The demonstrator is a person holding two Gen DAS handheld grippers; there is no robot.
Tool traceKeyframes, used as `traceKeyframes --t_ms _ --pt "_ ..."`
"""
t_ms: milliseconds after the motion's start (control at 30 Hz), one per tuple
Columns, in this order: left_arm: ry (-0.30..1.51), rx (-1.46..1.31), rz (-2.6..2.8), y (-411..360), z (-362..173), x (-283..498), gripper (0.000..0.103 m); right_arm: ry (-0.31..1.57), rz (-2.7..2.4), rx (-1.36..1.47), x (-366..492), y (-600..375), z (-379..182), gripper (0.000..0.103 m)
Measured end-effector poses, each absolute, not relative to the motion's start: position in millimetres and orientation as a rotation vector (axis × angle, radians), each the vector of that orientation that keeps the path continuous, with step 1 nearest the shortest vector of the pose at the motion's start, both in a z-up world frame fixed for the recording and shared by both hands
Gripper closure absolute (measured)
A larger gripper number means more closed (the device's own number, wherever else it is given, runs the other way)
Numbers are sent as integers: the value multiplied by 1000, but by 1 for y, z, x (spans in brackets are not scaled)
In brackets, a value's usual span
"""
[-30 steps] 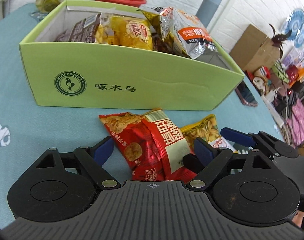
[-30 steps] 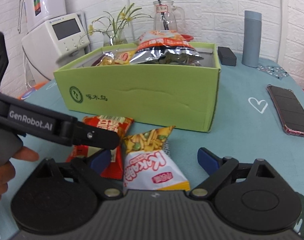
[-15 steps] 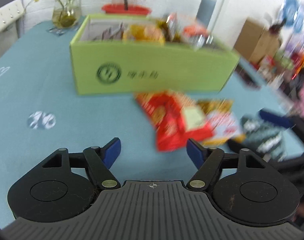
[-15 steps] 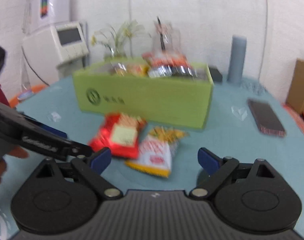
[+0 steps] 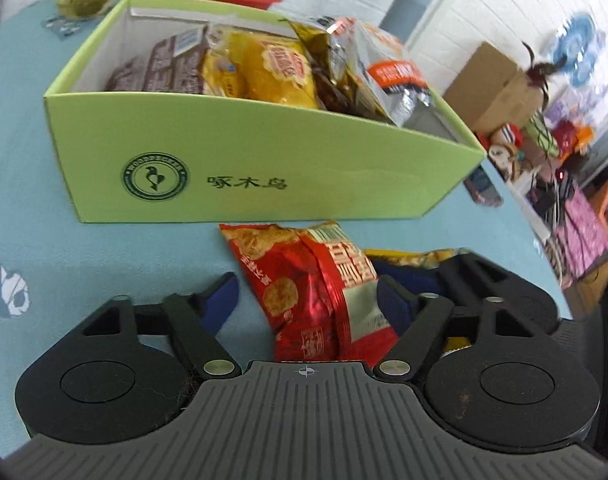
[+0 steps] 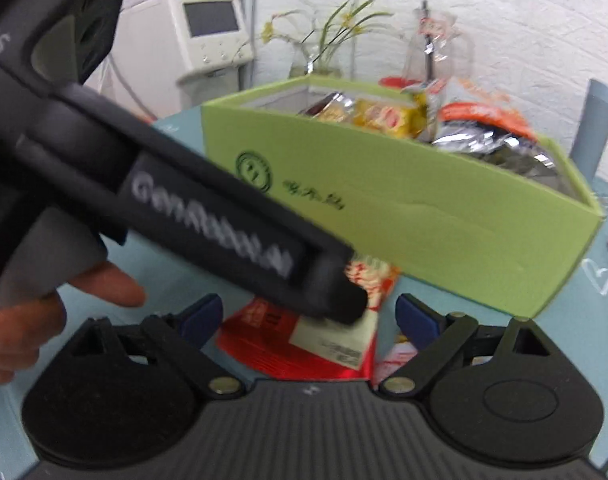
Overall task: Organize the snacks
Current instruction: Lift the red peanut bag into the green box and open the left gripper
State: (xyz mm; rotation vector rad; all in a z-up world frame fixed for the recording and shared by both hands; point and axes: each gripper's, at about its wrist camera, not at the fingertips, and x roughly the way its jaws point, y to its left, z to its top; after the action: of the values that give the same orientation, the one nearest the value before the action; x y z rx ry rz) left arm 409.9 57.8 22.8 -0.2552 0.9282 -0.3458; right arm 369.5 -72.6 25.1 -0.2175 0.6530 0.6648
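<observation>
Jaws of left gripper (image 5: pixel 308 300) closing, seemingly not yet tight, around glossy, crinkled red snack packet (image 5: pixel 316 288).

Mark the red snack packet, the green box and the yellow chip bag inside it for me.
red snack packet (image 5: pixel 312 296): left wrist view, middle of its crinkled red front.
green box (image 5: pixel 264 168): left wrist view, bare near wall beside the printed logo.
yellow chip bag (image 5: pixel 272 72): left wrist view, its front near the round label.

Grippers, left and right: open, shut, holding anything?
Left gripper: open, jaws just closing around the red snack bag, not pinching.
Right gripper: open, jaws just closing over the same bag, not gripping.
</observation>
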Motion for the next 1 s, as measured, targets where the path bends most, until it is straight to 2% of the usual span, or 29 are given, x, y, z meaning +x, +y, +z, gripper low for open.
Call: traceKeyframes --t_ms 67,167,233,467,667,767,933,1000 --pt "929 -254 -374 60 24 401 68 657 653 -199 359 -74 30 22" --pt "919 -307 -402 73 27 380 79 644 658 -189 332 -74 37 22" --pt "894 -320 -403 81 34 365 83 624 668 -178 315 -71 46 22" --pt "706 -343 -363 116 102 346 81 432 692 -238 297 -48 113 20" --pt "557 -255 -295 122 159 403 78 326 692 -270 351 -24 166 20" --pt "577 -240 -260 121 151 447 78 393 687 -257 395 -14 165 20" --pt "656 -175 -198 117 102 502 80 546 710 -266 452 -2 131 21" --pt "663 -177 -217 118 85 505 75 562 711 -279 457 -1 119 17"
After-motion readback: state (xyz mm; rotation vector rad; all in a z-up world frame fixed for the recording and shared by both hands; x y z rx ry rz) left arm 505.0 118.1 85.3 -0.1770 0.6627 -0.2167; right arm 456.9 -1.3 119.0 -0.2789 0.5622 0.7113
